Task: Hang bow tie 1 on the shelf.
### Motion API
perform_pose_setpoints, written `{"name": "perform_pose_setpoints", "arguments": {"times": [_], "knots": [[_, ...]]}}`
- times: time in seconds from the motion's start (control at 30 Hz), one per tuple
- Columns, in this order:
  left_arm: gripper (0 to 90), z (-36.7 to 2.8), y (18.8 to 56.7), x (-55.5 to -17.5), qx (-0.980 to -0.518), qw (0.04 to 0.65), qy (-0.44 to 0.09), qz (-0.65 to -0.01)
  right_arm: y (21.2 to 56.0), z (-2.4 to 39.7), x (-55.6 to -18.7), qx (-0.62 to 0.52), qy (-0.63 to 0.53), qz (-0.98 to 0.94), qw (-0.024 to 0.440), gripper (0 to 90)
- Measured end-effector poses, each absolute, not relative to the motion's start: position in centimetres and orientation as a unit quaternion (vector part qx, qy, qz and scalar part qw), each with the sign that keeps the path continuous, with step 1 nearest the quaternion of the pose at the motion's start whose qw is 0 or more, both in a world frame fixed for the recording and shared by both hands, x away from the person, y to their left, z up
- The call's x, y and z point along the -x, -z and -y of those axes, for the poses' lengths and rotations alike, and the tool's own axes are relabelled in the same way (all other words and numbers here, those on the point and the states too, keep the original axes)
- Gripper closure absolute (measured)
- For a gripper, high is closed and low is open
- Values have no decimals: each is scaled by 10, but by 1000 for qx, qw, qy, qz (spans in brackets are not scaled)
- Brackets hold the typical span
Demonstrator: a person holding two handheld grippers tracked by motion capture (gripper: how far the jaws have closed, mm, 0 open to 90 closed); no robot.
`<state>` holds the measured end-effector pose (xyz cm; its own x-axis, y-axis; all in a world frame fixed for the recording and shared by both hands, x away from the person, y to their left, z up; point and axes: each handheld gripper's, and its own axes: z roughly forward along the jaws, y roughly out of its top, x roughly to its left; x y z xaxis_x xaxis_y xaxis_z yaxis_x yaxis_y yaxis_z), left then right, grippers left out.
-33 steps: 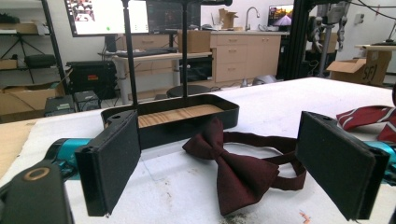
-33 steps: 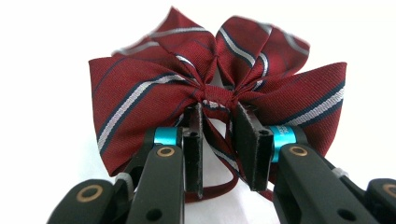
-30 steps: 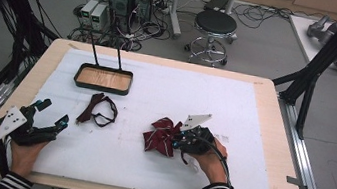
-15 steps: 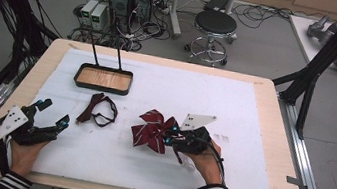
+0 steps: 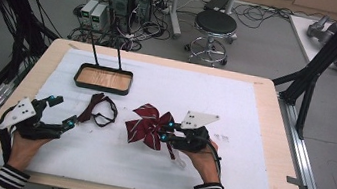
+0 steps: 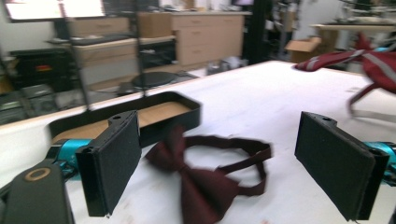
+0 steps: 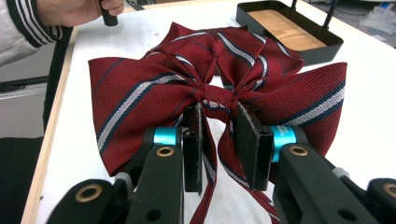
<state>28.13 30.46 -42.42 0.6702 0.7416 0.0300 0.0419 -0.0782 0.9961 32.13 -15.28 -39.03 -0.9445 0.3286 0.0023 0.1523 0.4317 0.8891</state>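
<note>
Lying on the white sheet [image 5: 254, 117] are two ties: a plain dark bow tie [image 5: 98, 111] and a striped red bow [image 5: 147, 127]; one black tray [image 5: 103, 79] with a wooden floor is standing beyond them. The striped red bow is being gripped at its knot by the right gripper [image 5: 167, 131], whose jaws are drawn narrow around the fabric. The left gripper [image 5: 63, 112] is being held with jaws wide apart, just beside the plain dark bow tie, which is blurred in the left gripper view. The bow's tails are being hidden behind the right jaws. Bare sheet is being left open toward the right edge.
</note>
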Motion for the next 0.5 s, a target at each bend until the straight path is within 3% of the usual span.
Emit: {"name": "perform_pose_setpoints", "arguments": {"times": [0.5], "knots": [[150,-245,369,-306,-757,615,-169,-146,379,127,-326,-102,-532,-837,74,731]]}}
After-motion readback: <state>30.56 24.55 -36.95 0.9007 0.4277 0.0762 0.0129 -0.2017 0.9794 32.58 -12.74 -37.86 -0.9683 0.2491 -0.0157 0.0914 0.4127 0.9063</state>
